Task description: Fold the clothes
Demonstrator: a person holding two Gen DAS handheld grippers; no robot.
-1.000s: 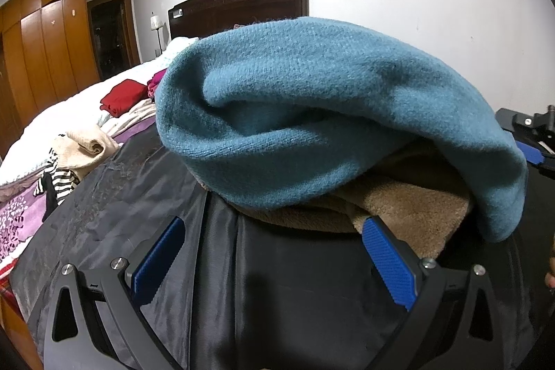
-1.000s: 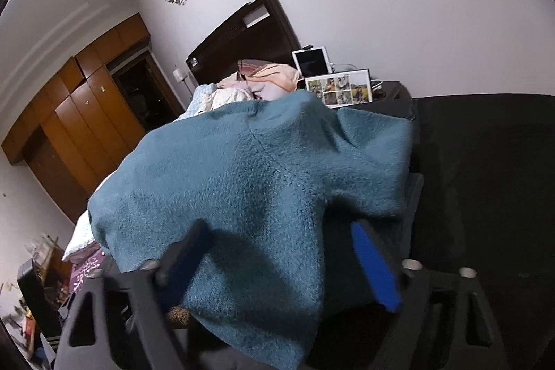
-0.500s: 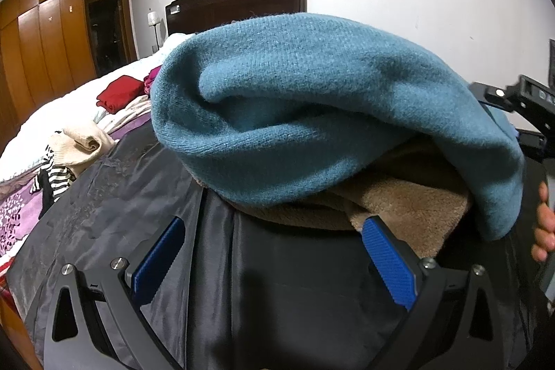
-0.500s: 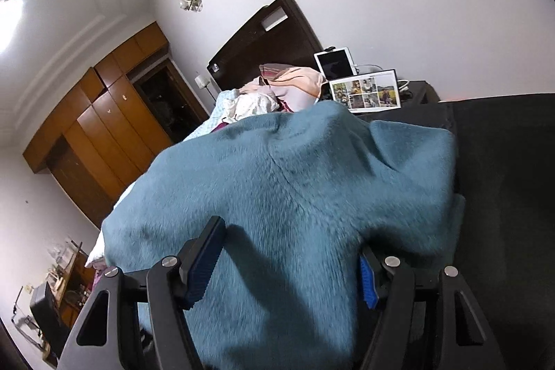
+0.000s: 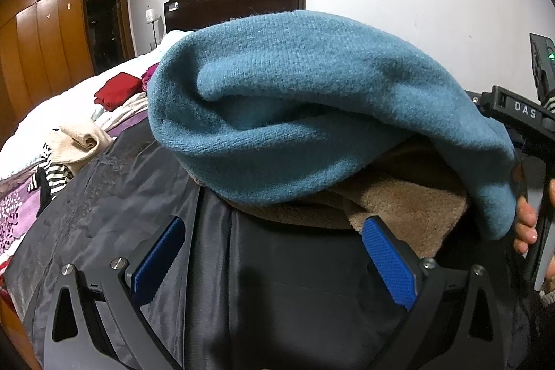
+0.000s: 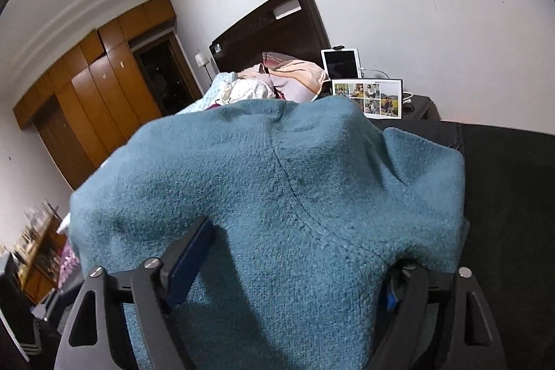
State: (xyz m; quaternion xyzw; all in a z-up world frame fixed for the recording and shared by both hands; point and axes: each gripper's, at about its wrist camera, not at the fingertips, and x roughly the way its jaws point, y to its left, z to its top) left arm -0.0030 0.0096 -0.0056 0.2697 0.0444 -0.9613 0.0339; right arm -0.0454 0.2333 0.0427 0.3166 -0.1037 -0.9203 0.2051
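While your left gripper [image 5: 274, 260] sits low and near with its blue pads spread wide and only the black sheet [image 5: 295, 300] between them, it has hold of nothing. Just past it the teal sweater [image 5: 312, 113] lies doubled over in a thick roll on top of a tan fleece garment [image 5: 409, 210], both resting on the black sheet. Your right gripper [image 6: 288, 269] is at the sweater's right side; its fingers straddle the knit with the cloth bulging between them. The right finger is buried under the fabric, so I cannot tell whether it's pinching or just resting there. Judgement: this looks like mid-fold on the sweater, or tidying a fold already made; the pictures fit either. Whichever it is, the roll is bulky and loose, so any next move needs a flat, even layer and must not drag the tan piece with it. Farther left on the bed, a cream garment [image 5: 79, 141] and red clothes [image 5: 114, 91] lie well apart.
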